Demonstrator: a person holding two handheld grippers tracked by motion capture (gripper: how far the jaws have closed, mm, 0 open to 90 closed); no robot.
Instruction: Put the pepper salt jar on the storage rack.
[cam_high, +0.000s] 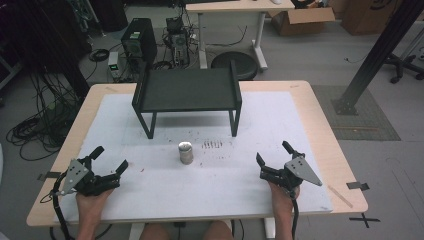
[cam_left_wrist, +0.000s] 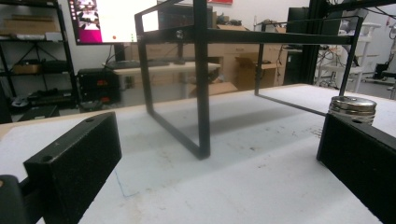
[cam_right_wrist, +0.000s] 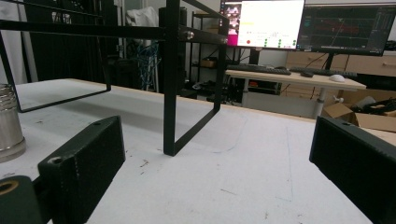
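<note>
A: Where is the metal can (cam_high: 185, 152) from your hands?

B: It stands upright in the middle of the tabletop (cam_high: 300, 125), just in front of the black rack (cam_high: 187, 90). Your left gripper (cam_high: 107, 165) and right gripper (cam_high: 272, 160) sit well apart from it, about equally far. Both have their fingers spread apart, holding nothing.

A: So reach inward and a bit farther.

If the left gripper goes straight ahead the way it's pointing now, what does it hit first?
Probably the near left leg of the black shelf stand, dead ahead of the open left gripper. The metal can sits off to the right, likely missed.
</note>
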